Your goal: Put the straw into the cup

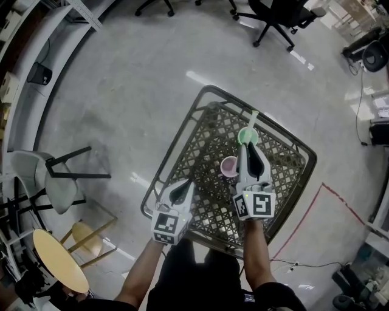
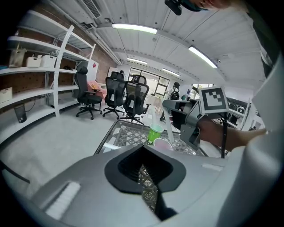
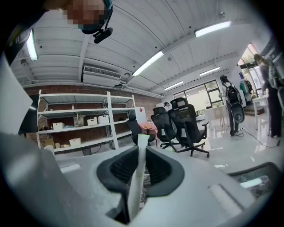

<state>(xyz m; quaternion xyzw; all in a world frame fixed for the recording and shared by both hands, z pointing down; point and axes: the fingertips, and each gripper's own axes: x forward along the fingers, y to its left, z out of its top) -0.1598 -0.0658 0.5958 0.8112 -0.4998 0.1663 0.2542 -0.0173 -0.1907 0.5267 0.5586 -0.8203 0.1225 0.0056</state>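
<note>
On the metal lattice table point(image 1: 174, 143) stand a green cup point(image 1: 246, 136) and, nearer to me, a pink cup point(image 1: 229, 166). My right gripper point(image 1: 248, 149) hovers over the two cups, shut on a pale straw point(image 1: 253, 118) that sticks out past its tips above the green cup. In the right gripper view the straw point(image 3: 137, 170) runs up between the pads. My left gripper point(image 1: 180, 193) sits at the table's near left, shut and holding nothing. Its own view shows the green cup point(image 2: 155, 132), the pink cup point(image 2: 162, 144), the straw point(image 2: 169, 125) and the right gripper point(image 2: 168, 105).
A white chair point(image 1: 36, 176) and a round yellow stool point(image 1: 58, 258) stand on the floor at the left. Black office chairs point(image 1: 273, 15) are at the far side. A red tape line point(image 1: 310, 206) runs to the right of the table. Shelves point(image 2: 40, 71) line the left wall.
</note>
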